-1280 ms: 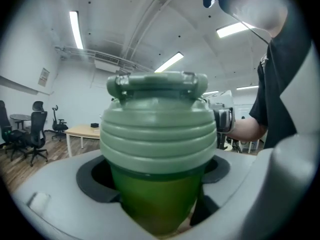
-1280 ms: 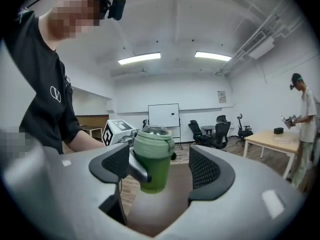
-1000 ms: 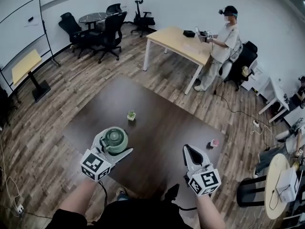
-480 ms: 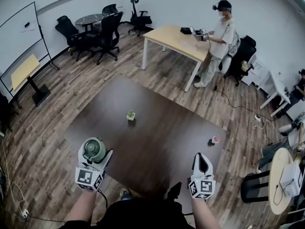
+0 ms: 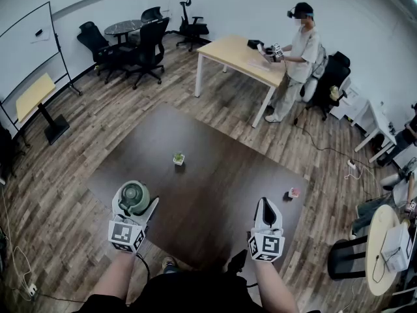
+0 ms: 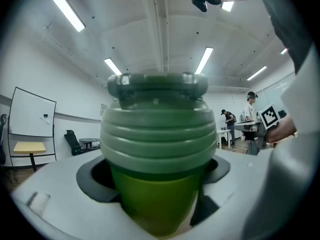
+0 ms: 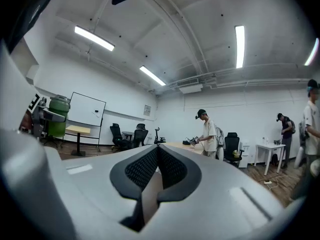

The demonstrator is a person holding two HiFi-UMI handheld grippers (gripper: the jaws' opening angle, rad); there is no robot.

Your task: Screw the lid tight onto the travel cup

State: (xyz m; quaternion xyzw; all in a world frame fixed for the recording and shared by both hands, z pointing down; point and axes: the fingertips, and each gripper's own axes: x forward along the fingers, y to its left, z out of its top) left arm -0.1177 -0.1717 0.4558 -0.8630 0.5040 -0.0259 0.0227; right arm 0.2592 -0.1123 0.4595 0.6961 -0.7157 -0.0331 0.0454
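Note:
My left gripper (image 5: 134,205) is shut on a green travel cup (image 5: 133,197), held upright above the near left corner of the dark table (image 5: 215,175). In the left gripper view the cup's bright green body (image 6: 156,201) sits between the jaws of the left gripper (image 6: 156,219), and its ribbed grey-green lid (image 6: 156,119) sits on top of it. My right gripper (image 5: 266,208) hovers over the table's near right edge. Its jaws are shut with nothing between them, as the right gripper view shows (image 7: 157,154). That view also catches the cup (image 7: 59,115) at its far left.
A small potted plant (image 5: 178,157) stands mid-table and a small pink object (image 5: 293,193) lies near the right edge. A person (image 5: 296,57) works at a light wooden table (image 5: 238,56) behind. Office chairs (image 5: 140,41) and a whiteboard (image 5: 29,51) stand to the left.
The left gripper with the cup has swung left and nearer to me, then risen slightly. The right gripper has drawn back toward me, still shut.

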